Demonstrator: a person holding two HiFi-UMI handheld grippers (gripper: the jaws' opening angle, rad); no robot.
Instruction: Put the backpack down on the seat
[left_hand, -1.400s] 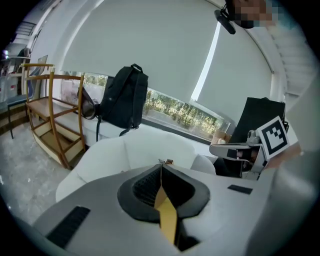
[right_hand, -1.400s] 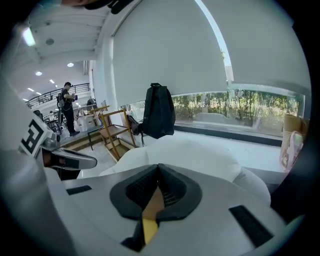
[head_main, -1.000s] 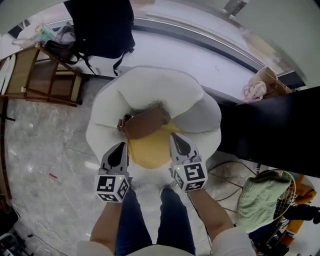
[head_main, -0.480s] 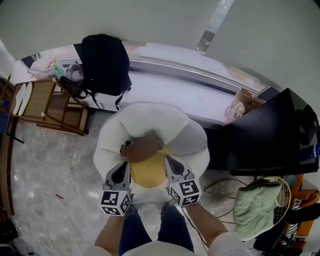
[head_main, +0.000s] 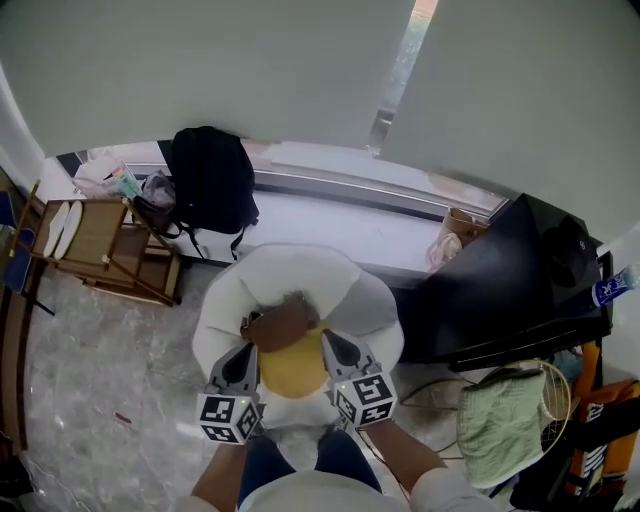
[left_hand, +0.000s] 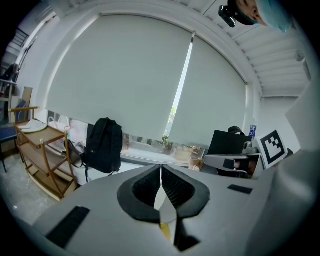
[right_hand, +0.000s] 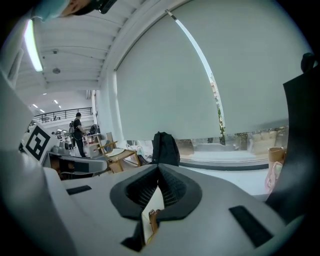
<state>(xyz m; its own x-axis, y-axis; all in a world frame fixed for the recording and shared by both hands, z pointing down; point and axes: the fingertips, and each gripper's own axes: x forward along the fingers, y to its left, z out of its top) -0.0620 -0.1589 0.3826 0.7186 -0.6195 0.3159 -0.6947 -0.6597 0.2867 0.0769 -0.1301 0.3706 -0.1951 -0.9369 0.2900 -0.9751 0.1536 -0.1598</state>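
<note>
The left hand-held gripper (head_main: 244, 352) and the right hand-held gripper (head_main: 329, 342), each pinching a strap (right_hand: 152, 202), have risen; the backpack (head_main: 292, 368) seems lifted off the seat (head_main: 290, 268); lowering remains.

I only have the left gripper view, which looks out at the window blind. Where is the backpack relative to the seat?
Observer: In the head view the yellow backpack is over the middle of the white seat, between the left gripper and the right gripper.
Operator: Is the right one gripping?
Observer: Yes, its own view shows it shut on a pale strap with a brown buckle.
Operator: Anything close on the right?
Observer: A black table stands close beside the seat.
</note>
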